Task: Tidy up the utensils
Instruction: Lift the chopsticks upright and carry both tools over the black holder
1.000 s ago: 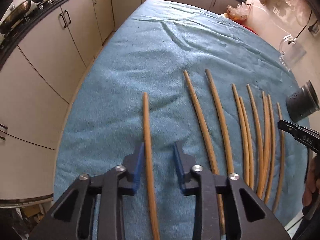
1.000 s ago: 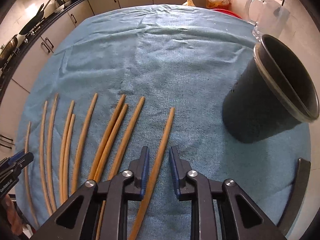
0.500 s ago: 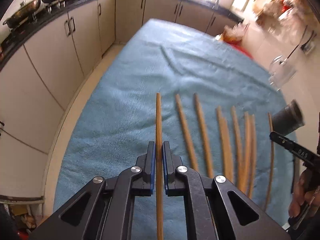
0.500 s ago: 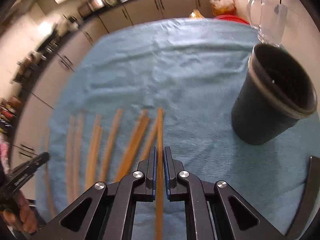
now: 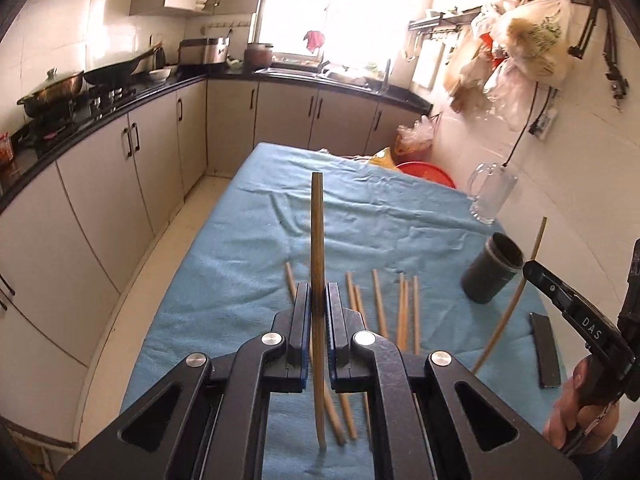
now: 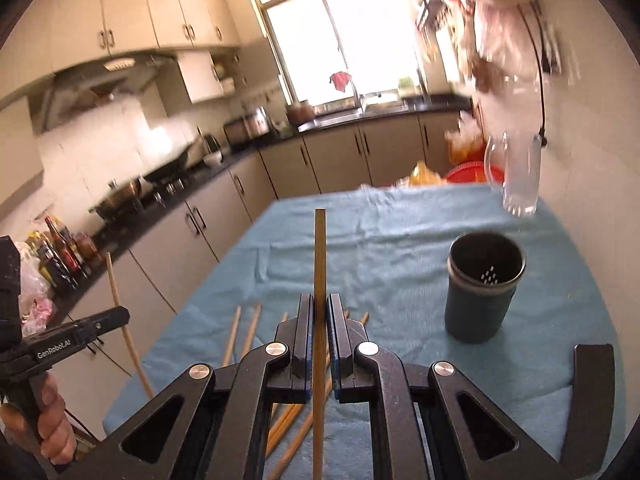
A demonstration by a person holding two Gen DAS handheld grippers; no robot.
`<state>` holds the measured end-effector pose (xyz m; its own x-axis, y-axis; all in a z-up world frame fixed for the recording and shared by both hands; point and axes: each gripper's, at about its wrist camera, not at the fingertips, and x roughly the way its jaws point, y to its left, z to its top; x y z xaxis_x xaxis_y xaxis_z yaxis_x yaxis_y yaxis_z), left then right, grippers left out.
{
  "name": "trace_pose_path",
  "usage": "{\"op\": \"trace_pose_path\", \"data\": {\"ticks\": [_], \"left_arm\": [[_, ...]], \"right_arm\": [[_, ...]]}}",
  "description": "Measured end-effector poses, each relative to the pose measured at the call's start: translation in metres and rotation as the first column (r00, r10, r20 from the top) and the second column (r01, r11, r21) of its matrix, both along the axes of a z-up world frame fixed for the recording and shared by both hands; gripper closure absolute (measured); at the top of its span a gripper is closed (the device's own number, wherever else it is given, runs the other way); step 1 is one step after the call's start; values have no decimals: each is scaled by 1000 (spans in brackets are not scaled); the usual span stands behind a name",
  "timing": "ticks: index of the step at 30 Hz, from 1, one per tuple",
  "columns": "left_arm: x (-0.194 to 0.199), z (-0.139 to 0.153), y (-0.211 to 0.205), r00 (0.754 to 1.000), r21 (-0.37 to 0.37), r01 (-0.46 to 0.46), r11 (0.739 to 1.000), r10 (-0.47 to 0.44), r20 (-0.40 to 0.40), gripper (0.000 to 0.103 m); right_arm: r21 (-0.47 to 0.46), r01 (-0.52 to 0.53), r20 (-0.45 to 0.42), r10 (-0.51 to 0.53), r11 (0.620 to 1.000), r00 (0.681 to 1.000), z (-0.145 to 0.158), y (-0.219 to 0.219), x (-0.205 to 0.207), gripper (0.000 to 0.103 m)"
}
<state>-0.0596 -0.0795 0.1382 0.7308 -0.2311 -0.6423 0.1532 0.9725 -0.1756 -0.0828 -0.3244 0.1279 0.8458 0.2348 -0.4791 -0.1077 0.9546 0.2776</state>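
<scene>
Chopsticks stand clamped, one in each tool: left tool [image 5: 318, 300] and right tool [image 6: 320, 312] point theirs away; only the right view shows holes inside the dark holder [image 6: 484, 292].

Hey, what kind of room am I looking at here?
A home kitchen, most likely: a wok on the stove at the left, a dark counter over pale cabinets, and chopsticks on a blue-clothed table.

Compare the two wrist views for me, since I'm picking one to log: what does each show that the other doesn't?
Only the left wrist view shows the flat black bar lying on the cloth. Only the right wrist view shows bottles on the counter. Both show the dark cup, glass mug, loose chopsticks, and each gripper, left gripper and right gripper, clamping one chopstick.
</scene>
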Motion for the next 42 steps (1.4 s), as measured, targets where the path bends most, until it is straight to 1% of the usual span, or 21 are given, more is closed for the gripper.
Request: {"op": "trace_pose_path", "data": {"ticks": [5, 10, 13, 17, 21, 23, 32, 36, 39, 42], "left_arm": [[-7, 12, -8, 1000, 2, 6, 1000, -7, 28, 97], [-10, 18, -16, 999, 4, 14, 1000, -14, 31, 97], [-11, 24, -21, 999, 13, 21, 1000, -21, 44, 97], [-7, 29, -30, 999, 3, 36, 999, -36, 39, 97], [-1, 42, -46, 996, -13, 69, 998, -68, 51, 97], [4, 51, -59, 993, -25, 101, 995, -100, 58, 97], [44, 93, -125, 974, -98, 219, 971, -212, 80, 97], [64, 114, -157, 964, -130, 256, 958, -243, 110, 97], [82, 124, -176, 958, -169, 278, 946, -261, 116, 97], [104, 124, -198, 956, -202, 291, 935, -275, 105, 97]], "right_arm": [[13, 17, 26, -18, 1000, 999, 6, -6, -13, 96], [33, 22, 52, -24, 999, 998, 10, -13, -28, 96], [49, 29, 63, -32, 998, 998, 11, -22, -29, 96], [79, 43, 80, -49, 996, 996, 18, -34, -35, 96], [101, 67, 111, -78, 993, 991, 31, -50, -39, 96], [116, 78, 123, -92, 990, 988, 36, -58, -41, 96], [186, 192, 196, -228, 964, 954, 77, -118, -43, 96], [219, 252, 222, -300, 943, 928, 98, -150, -36, 96], [239, 293, 232, -348, 926, 909, 106, -171, -25, 96], [257, 333, 214, -390, 907, 896, 105, -188, -10, 96]]}}
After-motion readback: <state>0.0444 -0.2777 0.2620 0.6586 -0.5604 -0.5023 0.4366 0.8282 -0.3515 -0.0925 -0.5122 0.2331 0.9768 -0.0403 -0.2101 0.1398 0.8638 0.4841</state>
